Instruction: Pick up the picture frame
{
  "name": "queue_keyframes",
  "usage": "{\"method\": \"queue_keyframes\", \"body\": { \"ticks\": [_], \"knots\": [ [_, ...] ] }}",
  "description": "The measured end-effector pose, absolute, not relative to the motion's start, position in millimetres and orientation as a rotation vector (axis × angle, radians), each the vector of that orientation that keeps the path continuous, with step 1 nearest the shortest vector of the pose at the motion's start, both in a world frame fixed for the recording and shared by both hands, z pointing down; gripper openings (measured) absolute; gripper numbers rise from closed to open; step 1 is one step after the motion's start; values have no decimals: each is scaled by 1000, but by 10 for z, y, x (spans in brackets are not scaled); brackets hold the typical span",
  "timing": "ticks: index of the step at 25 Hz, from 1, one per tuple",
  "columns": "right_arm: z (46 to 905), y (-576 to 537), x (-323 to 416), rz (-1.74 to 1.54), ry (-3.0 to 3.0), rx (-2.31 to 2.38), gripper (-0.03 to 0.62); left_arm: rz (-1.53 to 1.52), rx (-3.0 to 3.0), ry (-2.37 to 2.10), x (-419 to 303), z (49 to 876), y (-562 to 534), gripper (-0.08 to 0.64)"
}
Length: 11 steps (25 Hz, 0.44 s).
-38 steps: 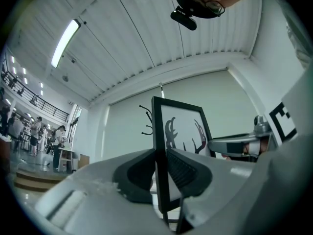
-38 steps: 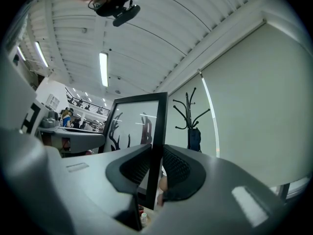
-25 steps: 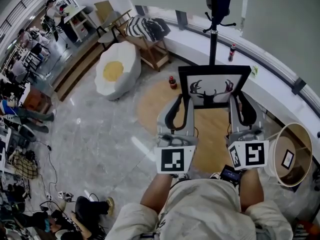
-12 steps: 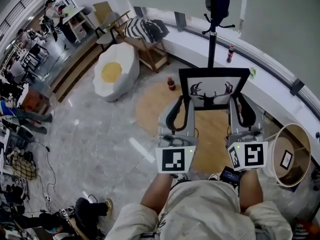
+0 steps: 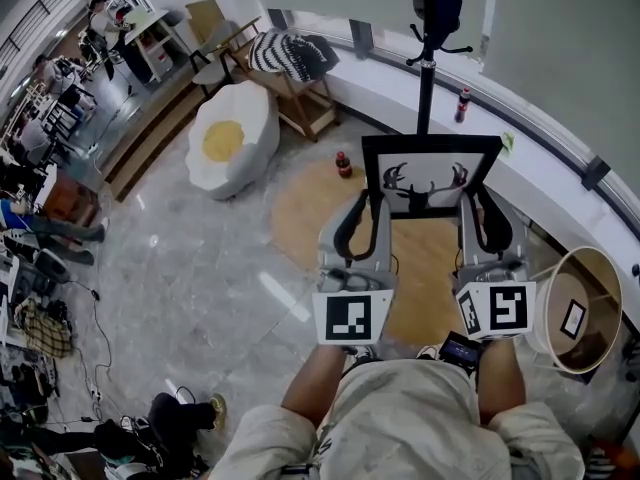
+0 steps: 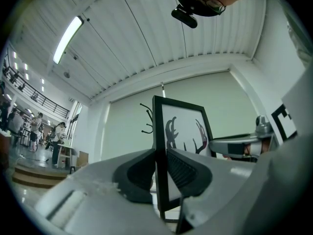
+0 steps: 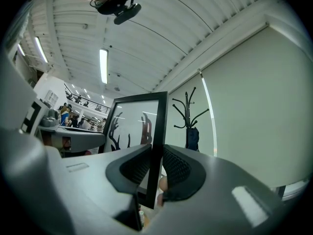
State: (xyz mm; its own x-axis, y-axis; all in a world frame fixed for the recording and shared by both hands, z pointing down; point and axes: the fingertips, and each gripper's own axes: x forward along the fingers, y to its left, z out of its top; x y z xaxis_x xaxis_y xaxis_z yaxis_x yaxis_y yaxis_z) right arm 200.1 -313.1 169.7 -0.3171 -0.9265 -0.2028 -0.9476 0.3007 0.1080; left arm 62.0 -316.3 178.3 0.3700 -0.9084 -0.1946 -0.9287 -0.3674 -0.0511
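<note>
The left gripper (image 5: 367, 206) has its jaws clamped on the left edge of the black picture frame (image 5: 430, 173). The frame holds an antler print and stands upright in the air above a round tan mat (image 5: 300, 206). The right gripper (image 5: 478, 204) pinches the frame's right edge.

Coat stand (image 5: 427, 88) seemingly just behind picture frame (image 5: 430, 180)
</note>
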Motion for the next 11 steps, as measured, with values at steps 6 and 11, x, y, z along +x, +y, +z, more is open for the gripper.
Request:
{"method": "queue_keyframes", "body": {
  "ticks": [6, 11],
  "knots": [
    [1715, -3148, 1987, 313, 2454, -1760, 75, 190, -2456, 1672, 606, 1783, -3159, 83],
    [1746, -3159, 1970, 311, 2459, -1760, 75, 190, -2456, 1673, 591, 1802, -3169, 83]
  ]
}}
